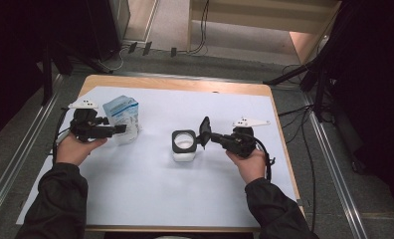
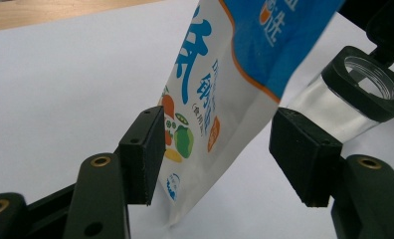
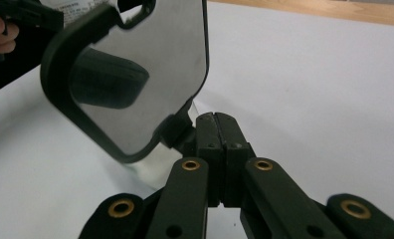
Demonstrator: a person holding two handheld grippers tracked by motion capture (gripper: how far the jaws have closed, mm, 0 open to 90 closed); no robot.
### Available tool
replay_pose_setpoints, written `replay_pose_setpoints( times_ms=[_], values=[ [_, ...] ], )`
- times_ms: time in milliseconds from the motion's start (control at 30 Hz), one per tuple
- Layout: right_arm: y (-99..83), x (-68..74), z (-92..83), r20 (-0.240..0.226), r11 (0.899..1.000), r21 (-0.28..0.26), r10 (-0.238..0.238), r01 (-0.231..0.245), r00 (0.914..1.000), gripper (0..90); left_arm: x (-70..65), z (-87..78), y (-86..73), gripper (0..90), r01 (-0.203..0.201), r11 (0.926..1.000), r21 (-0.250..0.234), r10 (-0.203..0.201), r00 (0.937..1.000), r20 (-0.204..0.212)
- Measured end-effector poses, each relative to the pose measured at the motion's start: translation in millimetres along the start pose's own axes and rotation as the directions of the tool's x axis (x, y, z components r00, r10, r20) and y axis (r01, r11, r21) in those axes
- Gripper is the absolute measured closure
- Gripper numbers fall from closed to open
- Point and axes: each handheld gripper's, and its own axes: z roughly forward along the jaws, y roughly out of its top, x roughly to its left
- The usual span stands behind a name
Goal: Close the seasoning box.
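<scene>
Both grippers are yours: the left gripper [image 2: 217,149] stands released around the pouch [image 2: 225,84]. Your right gripper [image 3: 217,124] is clenched, its jaws together beside the jar's flipped-up lid [image 3: 135,74].

The pouch [image 1: 122,118] stands on the table's [image 1: 150,199] left side. The open jar [image 1: 184,145] sits mid-table, its flipped-up lid [image 1: 204,131] on its right.

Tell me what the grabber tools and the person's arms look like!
Both grippers, left and right, are black, with square flat pads and brass-coloured rivets. Each carries a pale three-cornered plate on top and trails a black cable. The person wears dark sleeves.
</scene>
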Motion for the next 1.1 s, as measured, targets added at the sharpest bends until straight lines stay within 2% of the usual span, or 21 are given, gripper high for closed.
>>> replay_pose_setpoints(
  times_ms=[167,533,700,1100],
  values=[
    [8.5,0.3,3.6,-0.007,1.0,-0.017,-0.008,0.008,0.9999,90.0,-3.2,-2.2,-2.1,38.0,-0.017,0.9999,0.002,0.017,0.9998,-0.005],
    [17.2,7.3,6.5,-0.033,0.999,-0.038,-0.029,0.028,0.999,90.0,-6.9,-10.5,-13.9,37.7,0.01,0.9999,0.012,-0.01,0.9999,-0.002],
    [18.3,8.3,6.1,-0.033,0.999,-0.037,-0.01,0.009,0.9994,90.0,-7.8,-14.5,-16.8,38.1,-0.005,1.0,-0.004,0.005,1.0,-0.001],
    [22.0,10.0,13.7,-0.043,0.999,-0.042,-0.003,0.001,0.9991,90.0,-2.8,-16.3,-19.7,38.7,0.023,0.9996,-0.019,-0.023,0.9997,0.01]
  ],
)
